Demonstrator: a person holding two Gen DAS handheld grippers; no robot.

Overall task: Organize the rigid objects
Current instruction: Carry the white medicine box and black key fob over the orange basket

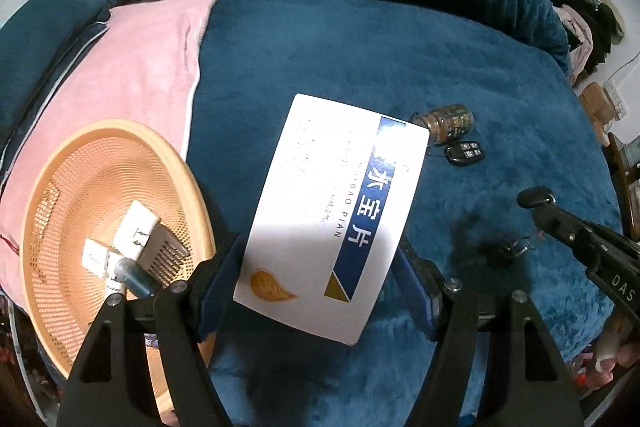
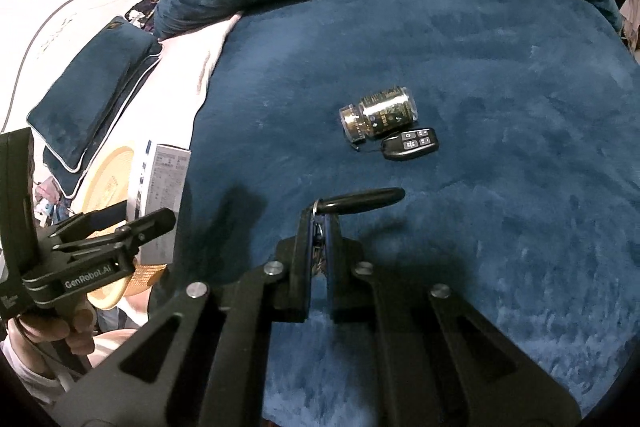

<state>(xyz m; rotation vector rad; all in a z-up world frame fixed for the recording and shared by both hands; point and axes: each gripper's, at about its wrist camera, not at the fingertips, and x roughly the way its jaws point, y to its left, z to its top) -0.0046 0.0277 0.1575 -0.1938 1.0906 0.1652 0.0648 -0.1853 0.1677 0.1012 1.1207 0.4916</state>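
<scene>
- While both my claws are loaded up over the blue blanket [image 2: 460, 67], this is how it looks: my left gripper [image 1: 320, 267] is spread wide around a white box [image 1: 332, 211], pads pressing on its two side edges.
- My right gripper [image 2: 318, 227] is pinched fully shut on a black key [image 2: 360, 203] by its ring end, blade poking out sideways.
- Orange basket [image 1: 52, 187] sits on the pink cloth [image 1: 132, 75] to my left, already holding a few small white things.
- Glass jar [image 2: 378, 117] and key fob [image 2: 410, 143] lie on the blanket, touching, waiting.
- Worry one: the box is only held at its edges, so a tilt could let it slip out.
- Worry two: that key hangs off a thin ring grip and might swivel or drop short of the basket.
</scene>
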